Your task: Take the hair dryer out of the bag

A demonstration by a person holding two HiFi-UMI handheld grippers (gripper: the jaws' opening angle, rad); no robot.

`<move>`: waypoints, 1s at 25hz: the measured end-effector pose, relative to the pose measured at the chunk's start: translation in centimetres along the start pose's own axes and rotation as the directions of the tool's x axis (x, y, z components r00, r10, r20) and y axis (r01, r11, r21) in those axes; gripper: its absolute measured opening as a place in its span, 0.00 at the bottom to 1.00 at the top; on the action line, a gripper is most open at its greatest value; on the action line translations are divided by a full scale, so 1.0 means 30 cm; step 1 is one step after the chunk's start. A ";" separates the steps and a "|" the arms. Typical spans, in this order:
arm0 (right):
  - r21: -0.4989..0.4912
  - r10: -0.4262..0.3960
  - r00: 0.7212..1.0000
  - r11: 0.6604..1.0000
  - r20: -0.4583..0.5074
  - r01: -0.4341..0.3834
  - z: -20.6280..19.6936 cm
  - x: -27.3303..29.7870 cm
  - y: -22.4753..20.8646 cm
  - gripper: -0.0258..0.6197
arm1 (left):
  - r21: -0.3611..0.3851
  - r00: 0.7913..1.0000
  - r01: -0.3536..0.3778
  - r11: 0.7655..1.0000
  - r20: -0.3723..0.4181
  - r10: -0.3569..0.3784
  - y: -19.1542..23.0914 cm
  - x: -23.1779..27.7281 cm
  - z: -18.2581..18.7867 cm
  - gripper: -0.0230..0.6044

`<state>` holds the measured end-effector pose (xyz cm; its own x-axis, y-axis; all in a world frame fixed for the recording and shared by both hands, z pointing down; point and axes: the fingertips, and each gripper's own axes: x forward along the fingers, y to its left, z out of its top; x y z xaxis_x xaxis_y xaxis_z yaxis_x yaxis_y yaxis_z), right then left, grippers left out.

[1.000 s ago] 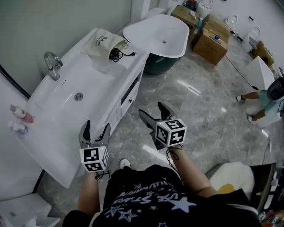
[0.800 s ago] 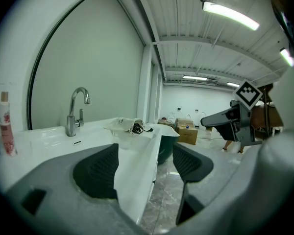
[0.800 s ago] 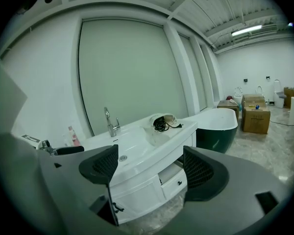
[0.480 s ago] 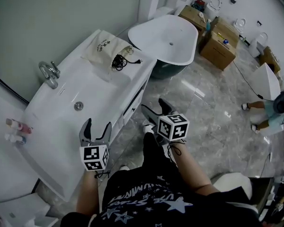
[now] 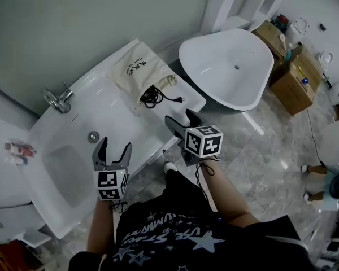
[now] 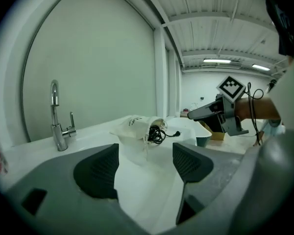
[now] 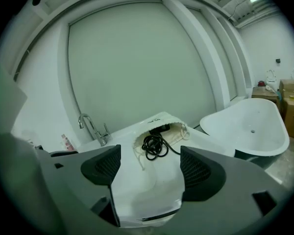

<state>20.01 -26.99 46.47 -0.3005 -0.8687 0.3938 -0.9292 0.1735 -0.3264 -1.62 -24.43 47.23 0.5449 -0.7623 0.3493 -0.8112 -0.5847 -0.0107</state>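
A cream drawstring bag (image 5: 140, 71) lies on the white vanity top, its mouth toward me. A black cord coil (image 5: 153, 97) and its plug spill out of the mouth. In the right gripper view the hair dryer's dark body (image 7: 159, 128) shows just inside the bag (image 7: 162, 124), behind the cord (image 7: 154, 145). My right gripper (image 5: 181, 119) hovers at the counter's front edge, short of the cord; its jaws are closing a little with nothing between them. My left gripper (image 5: 114, 149) is open and empty above the basin's near side. The left gripper view shows the bag (image 6: 134, 128) ahead.
A sunken basin (image 5: 68, 171) with a chrome faucet (image 5: 56, 99) fills the vanity's left part. Small bottles (image 5: 18, 149) stand at its far left. A white freestanding bathtub (image 5: 229, 66) is just right of the vanity, cardboard boxes (image 5: 296, 75) behind it. Another person (image 5: 327, 182) stands at the far right.
I have walked up to the vanity. Both grippers have travelled forward toward the bag, and the right one now reaches the counter's edge near the cord.
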 end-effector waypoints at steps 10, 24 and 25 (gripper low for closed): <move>-0.060 0.172 0.977 0.982 -0.126 -0.180 0.114 0.267 -0.101 0.55 | 0.039 0.993 -0.093 0.995 -0.064 0.095 -0.032 0.350 0.085 0.58; -0.028 0.344 0.889 0.929 -0.303 -0.369 0.061 0.453 -0.086 0.48 | 0.074 0.970 -0.154 0.985 -0.179 0.165 0.014 0.641 0.004 0.28; -0.017 0.352 0.885 0.927 -0.305 -0.374 0.062 0.468 -0.087 0.47 | 0.071 0.970 -0.157 0.985 -0.178 0.167 0.016 0.645 0.009 0.22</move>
<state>18.60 -40.50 51.26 -0.6583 -0.5666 0.4955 -0.7527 0.4940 -0.4352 8.61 -39.54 53.75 0.3549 -0.7878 0.5034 -0.8696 -0.4759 -0.1318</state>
